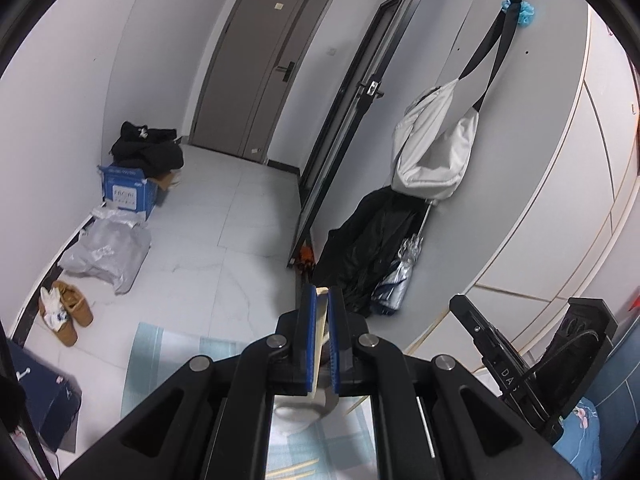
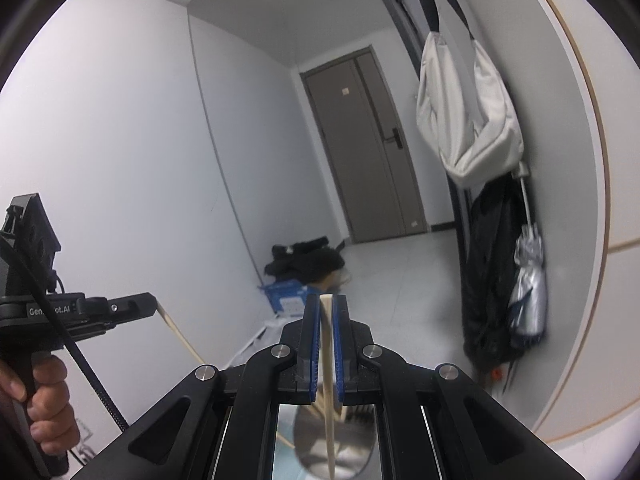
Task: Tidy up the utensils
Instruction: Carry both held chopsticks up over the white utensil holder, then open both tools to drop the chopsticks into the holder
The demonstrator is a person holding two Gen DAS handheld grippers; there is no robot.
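Pale wood in both claws. My left gripper (image 1: 319, 300) is clamped narrow on one chopstick (image 1: 319, 344), blue pads (image 1: 308, 320) pressed to either side, the stick's tip just proud of the fingertips. My right gripper (image 2: 327, 308) pinches a second chopstick (image 2: 328, 380) the same way, upright between its blue pads (image 2: 340, 328).

Writing: the left unit, seen from the right wrist view, reads "Gen" then a cable-covered gap then "ot.AI" on its body (image 2: 52, 311). The right unit, seen from the left wrist view, shows "DA" (image 1: 507, 374); the rest I cannot read. The blue box (image 1: 128, 192) on the floor has a white label, too blurred to read.

Room: both grippers are lifted, pointing down a hallway toward a brown door (image 1: 260, 68). Open tiled floor (image 1: 224, 248) ahead; white wall on the left, grey wall on the right with a white bag (image 1: 432, 148) hanging from a hook, a black garment (image 1: 368, 240) and a folded silver umbrella (image 2: 528, 280) below it. The two units sit near each other, not touching.

Containers: the blue box holds dark clothing (image 1: 148, 148) heaped above its rim. Below my right claw I see a round metal cup (image 2: 334, 444) with more sticks (image 2: 316, 408) standing in it. Below the left claw, a white bowl-like shape (image 1: 300, 412) on a pale striped mat (image 1: 152, 360); contents not visible.
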